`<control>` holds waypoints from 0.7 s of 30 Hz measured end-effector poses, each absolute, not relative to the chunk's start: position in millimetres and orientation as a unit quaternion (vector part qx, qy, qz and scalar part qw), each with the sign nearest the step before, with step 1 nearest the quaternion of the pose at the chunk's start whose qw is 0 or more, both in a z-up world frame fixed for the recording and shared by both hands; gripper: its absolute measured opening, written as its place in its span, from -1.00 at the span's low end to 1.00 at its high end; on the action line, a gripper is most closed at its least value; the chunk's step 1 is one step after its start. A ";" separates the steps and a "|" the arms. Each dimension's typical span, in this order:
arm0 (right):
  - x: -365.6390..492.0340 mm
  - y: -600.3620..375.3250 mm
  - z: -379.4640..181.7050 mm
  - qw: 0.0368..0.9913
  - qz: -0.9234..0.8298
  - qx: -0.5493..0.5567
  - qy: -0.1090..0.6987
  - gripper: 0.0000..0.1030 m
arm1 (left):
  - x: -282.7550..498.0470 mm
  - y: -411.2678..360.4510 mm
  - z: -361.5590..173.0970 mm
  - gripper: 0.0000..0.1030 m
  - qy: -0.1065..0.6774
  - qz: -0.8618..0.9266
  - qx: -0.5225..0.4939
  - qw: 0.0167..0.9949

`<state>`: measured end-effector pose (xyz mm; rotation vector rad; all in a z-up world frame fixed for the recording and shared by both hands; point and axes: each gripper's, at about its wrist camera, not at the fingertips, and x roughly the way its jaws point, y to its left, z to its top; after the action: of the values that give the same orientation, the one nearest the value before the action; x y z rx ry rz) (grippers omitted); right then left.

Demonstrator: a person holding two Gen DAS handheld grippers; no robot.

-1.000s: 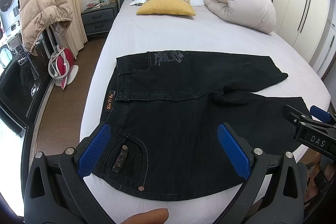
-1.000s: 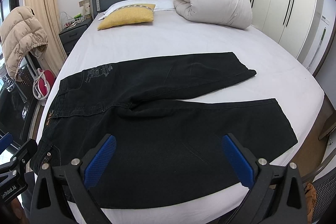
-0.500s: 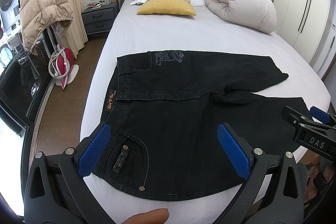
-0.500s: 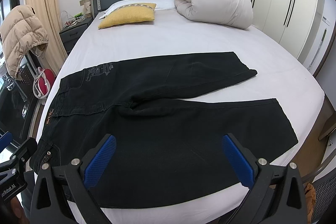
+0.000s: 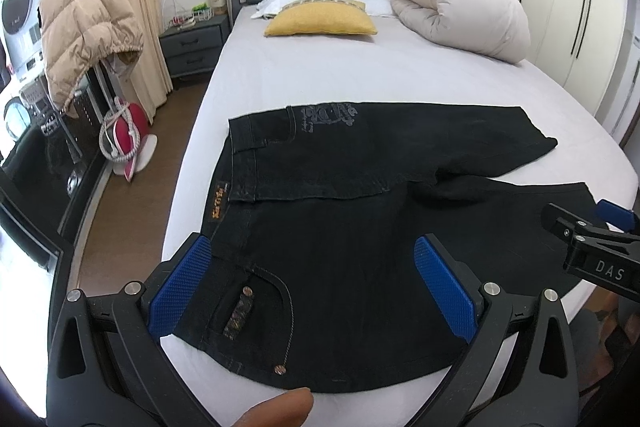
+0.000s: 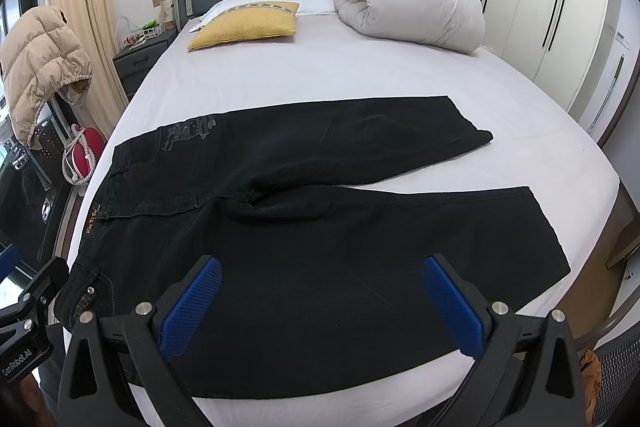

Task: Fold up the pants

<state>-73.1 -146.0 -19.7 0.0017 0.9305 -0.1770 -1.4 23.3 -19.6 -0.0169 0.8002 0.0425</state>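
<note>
Black jeans (image 5: 340,219) lie flat across the near part of the white bed (image 5: 360,75), waistband to the left, both legs spread to the right. They also show in the right wrist view (image 6: 320,227). My left gripper (image 5: 316,287) is open and empty, held above the waist and back pocket (image 5: 240,311). My right gripper (image 6: 320,305) is open and empty, held above the near leg. The right gripper also shows at the right edge of the left wrist view (image 5: 592,247).
A yellow pillow (image 5: 320,21) and a rolled white duvet (image 5: 460,15) lie at the head of the bed. A nightstand (image 5: 192,45), a beige puffer jacket (image 5: 84,31) and a red object (image 5: 126,141) stand left of the bed. Wardrobes (image 6: 560,7) line the right wall.
</note>
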 end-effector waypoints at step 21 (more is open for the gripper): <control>11.7 -148.7 -28.4 0.904 -0.001 -0.013 0.428 1.00 | 122.3 79.1 -38.9 1.00 0.377 0.057 -0.030 0.924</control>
<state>11.7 -148.7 -28.4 -0.0263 0.8840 -0.0013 122.3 79.1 -38.9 -0.0610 0.7747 0.1169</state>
